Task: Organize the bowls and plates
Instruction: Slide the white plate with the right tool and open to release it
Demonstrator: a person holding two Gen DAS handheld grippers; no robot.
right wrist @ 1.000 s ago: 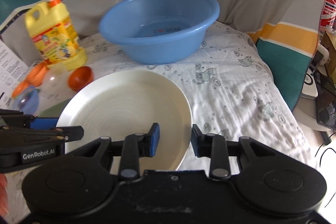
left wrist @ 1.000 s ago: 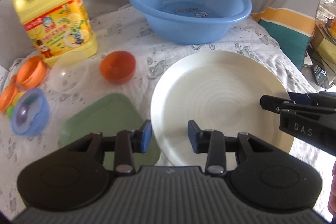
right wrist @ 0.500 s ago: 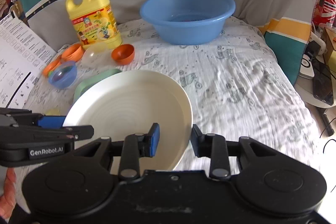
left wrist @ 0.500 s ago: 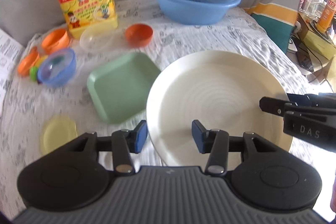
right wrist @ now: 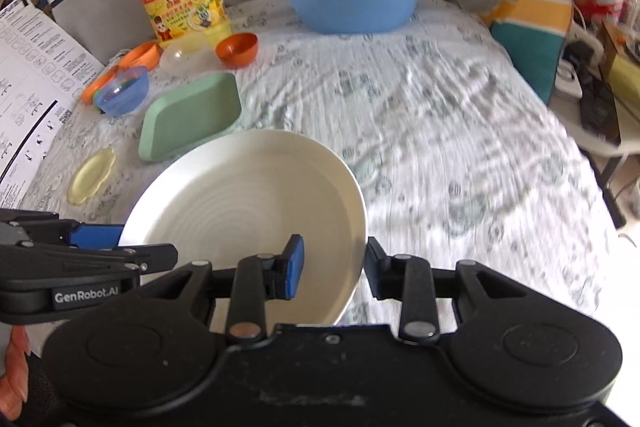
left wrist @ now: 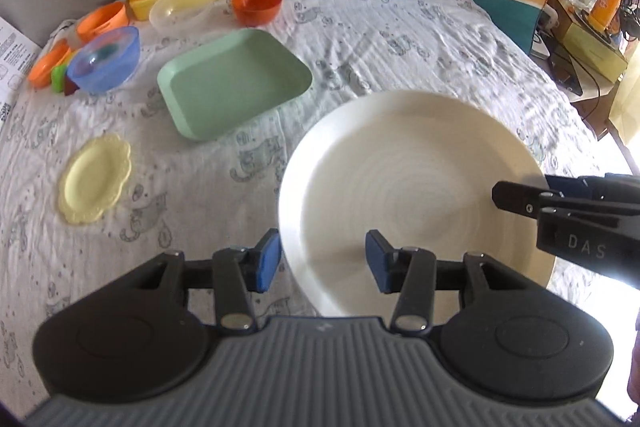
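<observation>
White round plate (left wrist: 404, 187) hangs clear of the bedspread (right wrist: 460, 131), its opposite rims pinched by left gripper (left wrist: 320, 259) and right gripper (right wrist: 334, 267), which keeps it level

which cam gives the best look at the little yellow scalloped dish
The left wrist view: the yellow scalloped dish lies fairly near, unblocked, with its wavy rim clear. In the right wrist view the dish is smaller, further off at the left, and blurred.
</observation>
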